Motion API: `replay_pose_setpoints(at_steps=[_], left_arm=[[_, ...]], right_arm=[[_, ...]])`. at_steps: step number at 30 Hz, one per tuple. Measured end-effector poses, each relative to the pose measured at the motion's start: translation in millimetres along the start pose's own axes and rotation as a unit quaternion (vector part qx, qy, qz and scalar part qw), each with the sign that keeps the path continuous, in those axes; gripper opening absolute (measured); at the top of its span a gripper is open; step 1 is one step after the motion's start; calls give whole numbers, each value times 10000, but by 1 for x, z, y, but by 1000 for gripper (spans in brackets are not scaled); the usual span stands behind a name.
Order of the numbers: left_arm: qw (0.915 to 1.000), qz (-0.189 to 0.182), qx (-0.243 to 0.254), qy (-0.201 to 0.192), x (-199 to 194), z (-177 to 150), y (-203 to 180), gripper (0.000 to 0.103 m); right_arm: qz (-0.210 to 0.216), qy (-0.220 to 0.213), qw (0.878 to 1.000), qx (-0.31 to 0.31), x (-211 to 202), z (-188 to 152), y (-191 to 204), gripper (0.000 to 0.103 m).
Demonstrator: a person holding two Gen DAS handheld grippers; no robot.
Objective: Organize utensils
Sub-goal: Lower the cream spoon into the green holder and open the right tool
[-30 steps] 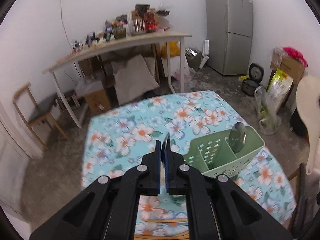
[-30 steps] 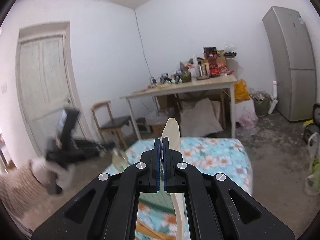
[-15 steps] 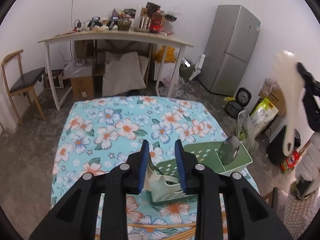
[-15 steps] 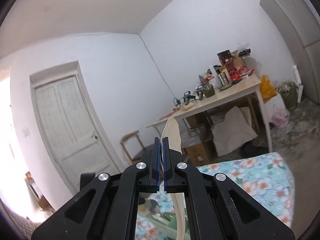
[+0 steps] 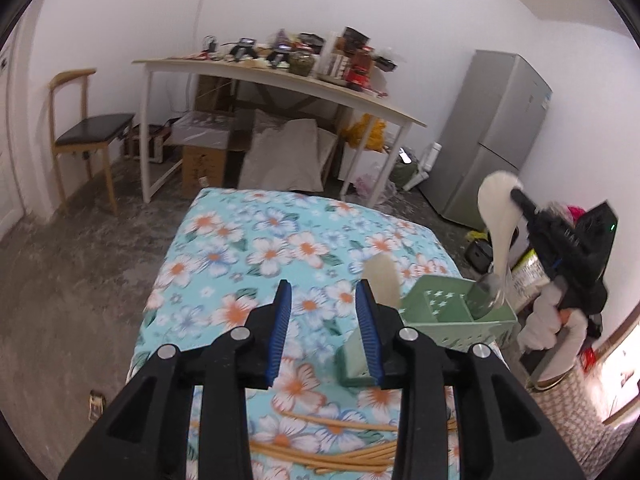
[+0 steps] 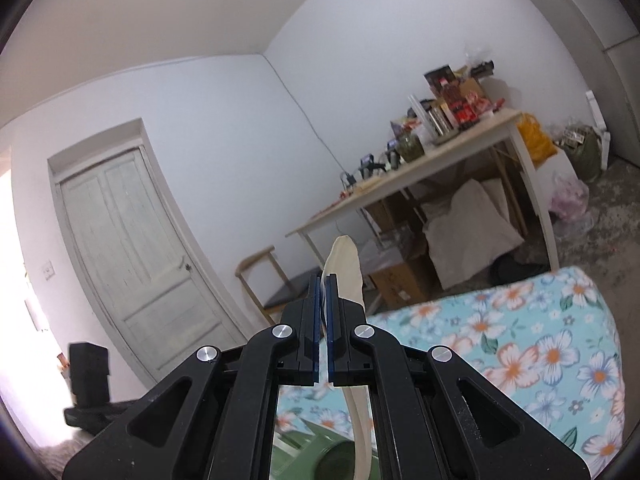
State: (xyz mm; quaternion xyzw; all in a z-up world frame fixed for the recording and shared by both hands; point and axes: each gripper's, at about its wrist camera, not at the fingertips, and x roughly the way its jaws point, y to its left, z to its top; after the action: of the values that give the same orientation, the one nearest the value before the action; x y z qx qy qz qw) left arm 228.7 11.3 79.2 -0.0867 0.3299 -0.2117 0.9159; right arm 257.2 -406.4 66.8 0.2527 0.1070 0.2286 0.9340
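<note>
In the left wrist view, a wooden chair (image 5: pixel 82 136) stands at the far left by the wall, and beside it a long white table (image 5: pixel 276 80) carries a crowd of jars and packets. Nearer the camera lies the surface (image 5: pixel 256 248) under a turquoise floral cloth. The left gripper (image 5: pixel 323 304) hangs over its near part, its blue-padded fingers (image 5: pixel 282 320) apart and opening, with only the cloth showing in the gap between them. Just behind the right-hand finger, a cream spatula head (image 5: pixel 383 280) rises, and a green piece (image 5: pixel 354 364) sits on the cloth beside that finger. Pale bamboo sticks (image 5: pixel 344 432) lie across the cloth at the near edge.

Further right, the green utensil caddy (image 5: pixel 456 320) stands at the surface's right edge, its walls pierced with star shapes. A metal spoon (image 5: pixel 486 294) leans in its far compartment. Above the caddy, the right gripper (image 5: pixel 520 196) holds a white rice paddle (image 5: pixel 498 216) with the blade up and the handle pointing down toward the far compartment. A grey fridge (image 5: pixel 496 132) stands behind, against the wall.

In the right wrist view, the right gripper's fingers (image 6: pixel 316 308) are clamped on the paddle, whose blade rises above them while its handle runs down toward the blurred green caddy below.
</note>
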Motion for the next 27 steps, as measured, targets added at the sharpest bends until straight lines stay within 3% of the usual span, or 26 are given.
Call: replay_pose_setpoints(at_steps=[10, 13, 15, 24, 27], left_arm=[[9989, 86, -468, -17, -8, -17, 22, 32], [9988, 53, -490, -49, -12, -21, 24, 32], [9985, 3, -545, -54, -15, -23, 25, 32], [9976, -155, -653, -167, -42, -41, 22, 32], [9971, -186, -693, -237, -54, -46, 22, 32]], right_arm=[[-213, 540, 9980, -268, -6, -31, 5, 7], [-280, 555, 9978, -214, -26, -33, 9, 12], [-315, 527, 9979, -206, -34, -33, 11, 25], [-432, 435, 9978, -262, -57, -18, 28, 26], [-340, 413, 9984, -155, -60, -11, 31, 33]])
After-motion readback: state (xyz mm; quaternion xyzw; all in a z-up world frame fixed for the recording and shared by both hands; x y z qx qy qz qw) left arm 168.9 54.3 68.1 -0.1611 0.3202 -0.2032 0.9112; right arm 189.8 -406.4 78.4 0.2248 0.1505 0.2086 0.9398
